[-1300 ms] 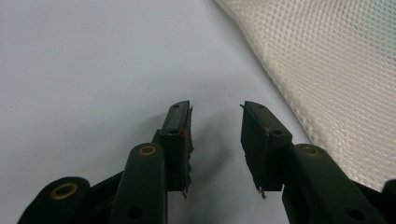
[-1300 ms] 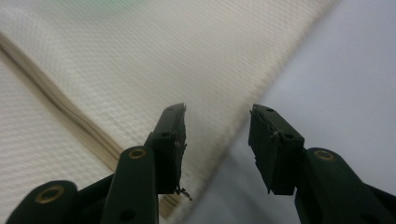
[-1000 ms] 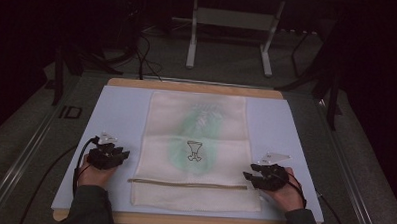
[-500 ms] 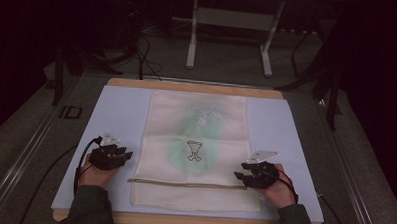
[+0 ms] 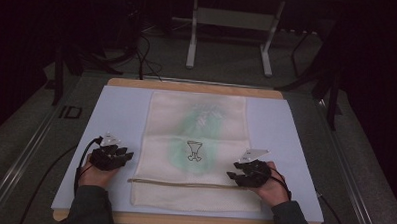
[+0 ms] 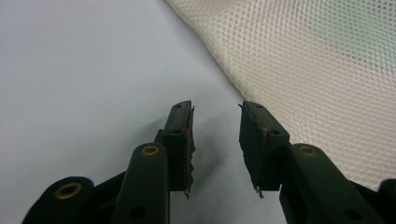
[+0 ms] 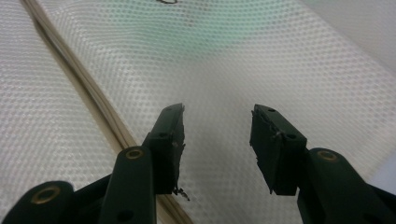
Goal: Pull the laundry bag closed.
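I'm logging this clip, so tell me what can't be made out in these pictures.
- High view: the small dark print on the mesh bag is too small to identify.
- High view: whether the right gripper touches the bag's zipper; too small.
- Right gripper view: the print is cut off by the top edge.
- Left gripper view: the left gripper shows, its hand out of frame.

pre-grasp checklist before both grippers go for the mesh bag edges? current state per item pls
1. Left gripper open: ok, clear gap between the jaws.
2. Right gripper open: ok, jaws apart with nothing between them.
3. Left gripper lined up with the mesh bag: not ok, its jaws sit over the bare white mat, just beside the bag edge.
4. Right gripper over the bag: ok, mesh lies under both jaws, beside the drawstring band.
5. Bag lying flat: ok in the high view.
6. Jaw height above the fabric: cannot tell.
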A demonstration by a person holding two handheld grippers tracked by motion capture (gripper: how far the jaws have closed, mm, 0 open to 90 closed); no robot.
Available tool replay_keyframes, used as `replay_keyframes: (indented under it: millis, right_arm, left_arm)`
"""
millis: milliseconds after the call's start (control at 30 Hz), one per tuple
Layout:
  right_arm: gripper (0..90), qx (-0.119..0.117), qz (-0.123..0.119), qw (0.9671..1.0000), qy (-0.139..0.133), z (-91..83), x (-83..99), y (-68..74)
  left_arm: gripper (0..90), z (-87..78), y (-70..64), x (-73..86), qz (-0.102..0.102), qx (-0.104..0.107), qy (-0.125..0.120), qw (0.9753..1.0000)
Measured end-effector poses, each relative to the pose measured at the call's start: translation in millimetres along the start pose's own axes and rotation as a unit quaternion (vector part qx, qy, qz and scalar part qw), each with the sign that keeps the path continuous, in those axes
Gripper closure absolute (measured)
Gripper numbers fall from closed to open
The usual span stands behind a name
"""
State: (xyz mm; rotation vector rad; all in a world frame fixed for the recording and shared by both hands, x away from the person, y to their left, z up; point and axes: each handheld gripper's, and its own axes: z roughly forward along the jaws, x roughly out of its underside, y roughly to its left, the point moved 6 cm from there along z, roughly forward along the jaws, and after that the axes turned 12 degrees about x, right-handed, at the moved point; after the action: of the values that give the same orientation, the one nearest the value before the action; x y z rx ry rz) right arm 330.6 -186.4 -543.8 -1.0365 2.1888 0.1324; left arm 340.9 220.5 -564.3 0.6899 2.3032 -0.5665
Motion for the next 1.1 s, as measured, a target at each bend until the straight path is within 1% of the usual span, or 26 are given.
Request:
replay_keyframes:
  millis: [67,133,400,467,600,700,767,933,1100]
  right_arm:
    - [53.9,-0.007,-0.007,1.0,0.0,2.3,-3.3,4.9]
    - [54.1,-0.012,-0.007,0.9999,-0.001,3.3,-6.2,8.2]
    - [54.3,-0.018,-0.017,0.9997,-0.002,6.7,-13.9,14.4]
    - [54.2,-0.022,-0.022,0.9995,-0.004,8.0,-17.3,18.0]
    - [54.0,-0.025,-0.03,0.9992,-0.008,9.3,-22.0,21.8]
    - [53.9,-0.028,-0.033,0.999,-0.01,10.8,-25.4,25.2]
    - [53.8,-0.03,-0.037,0.9988,-0.01,11.8,-27.4,27.6]
    - [53.7,-0.035,-0.043,0.9984,-0.012,13.8,-33.2,33.1]
    - [53.4,-0.041,-0.048,0.9979,-0.017,16.2,-39.3,39.2]
  left_arm:
    - [64.3,0.2,-0.5,0.0,0.001,0.001,0.0,1.0]
    - [64.3,0.3,-1.0,-0.2,0.003,0.001,0.0,1.0]
    - [64.9,1.1,-3.0,-0.8,0.009,0.007,-0.001,0.9999]
    - [64.9,1.3,-3.0,-0.9,0.008,0.007,-0.001,0.9999]
    - [64.7,1.7,-3.2,-0.9,0.011,0.006,0.001,0.9999]
    - [64.3,1.7,-3.2,-0.9,0.012,0.005,0.001,0.9999]
    - [64.3,1.0,-3.1,-1.5,0.012,0.005,-0.002,0.9999]
    - [64.3,1.0,-3.6,-1.7,0.014,0.007,-0.002,0.9999]
    - [63.7,1.1,-3.6,-1.9,0.016,0.004,-0.003,0.9999]
